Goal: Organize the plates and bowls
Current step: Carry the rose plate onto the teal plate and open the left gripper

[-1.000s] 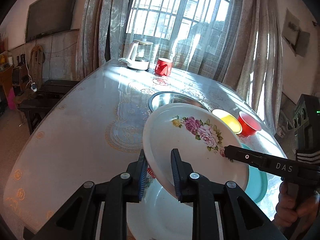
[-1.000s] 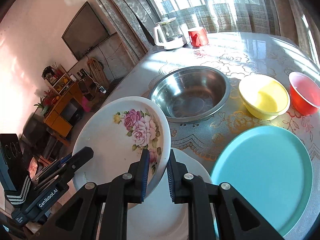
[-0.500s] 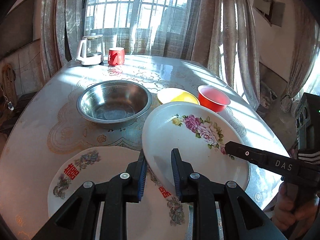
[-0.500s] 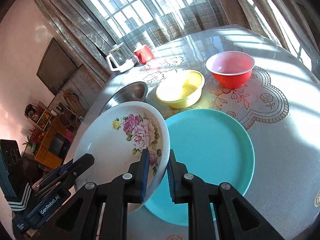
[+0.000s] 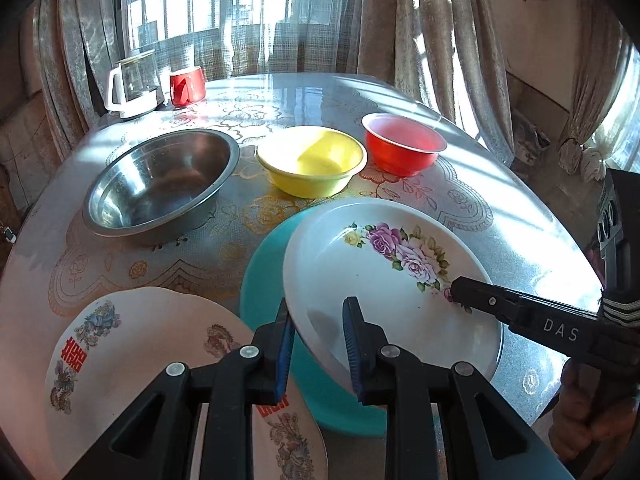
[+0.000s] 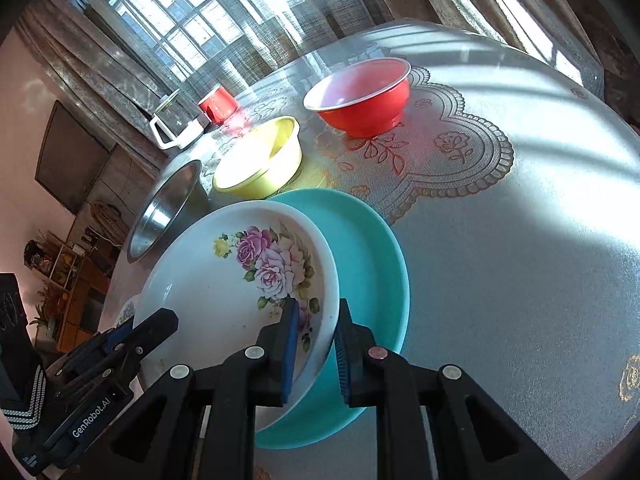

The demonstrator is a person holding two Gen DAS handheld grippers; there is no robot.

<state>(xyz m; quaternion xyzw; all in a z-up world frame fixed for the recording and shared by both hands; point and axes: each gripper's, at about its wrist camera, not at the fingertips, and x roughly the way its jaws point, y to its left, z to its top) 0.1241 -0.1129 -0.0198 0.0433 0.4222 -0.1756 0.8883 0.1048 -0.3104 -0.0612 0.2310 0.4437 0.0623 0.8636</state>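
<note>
Over the teal plate (image 5: pixel 264 280), at the 6 o'clock side of the table (image 5: pixel 520 216), the rose-patterned plate (image 5: pixel 384 280) is held by both claws. The left gripper (image 5: pixel 318 340) is clenched on that plate's rim at 7 o'clock, one blue pad on each face. The right gripper (image 6: pixel 316 344) is clenched on the opposite rim, at 5 o'clock in its own view, pads above and below the edge. The plate covers most of the teal plate; whether the two touch cannot be told. A white plate with red characters (image 5: pixel 132 344) lies at 8 o'clock, just beside the teal one. Along the far side stand a steel bowl (image 5: pixel 160 184) at 10 o'clock, a yellow bowl (image 5: pixel 312 160) at 12 and a red bowl (image 5: pixel 404 148) at 1. A glass kettle (image 5: pixel 134 84) and red mug (image 5: pixel 187 86) stand at 11 o'clock by the curtain.
</note>
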